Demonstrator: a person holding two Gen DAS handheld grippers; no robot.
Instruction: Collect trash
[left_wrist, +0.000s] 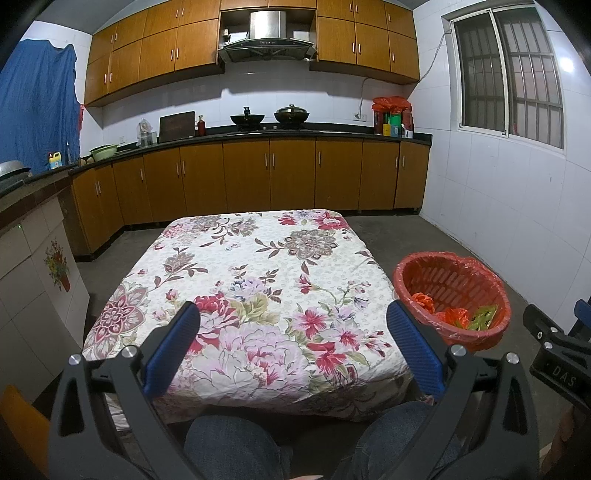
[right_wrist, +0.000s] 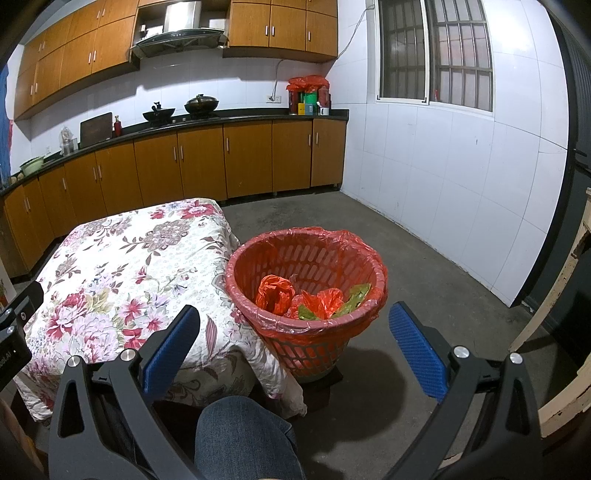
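Crumpled orange and green plastic trash (right_wrist: 295, 299) lies inside the red slatted plastic basket (right_wrist: 306, 254) lined with a red bag, standing on the floor just right of the counter (left_wrist: 255, 280) draped in a floral cloth. The left tool (left_wrist: 293, 317) is level over the counter's near edge, blue pads spread wide, holding nothing. The right tool (right_wrist: 295, 321) points toward the basket, likewise spread and empty. The person's denim-clad knees (left_wrist: 236, 443) are below.

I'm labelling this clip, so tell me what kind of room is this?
A home kitchen, most likely: a range hood hangs over two woks on a dark countertop, with wooden cabinets along the walls. A floral-cloth table and a red trash basket stand in front.
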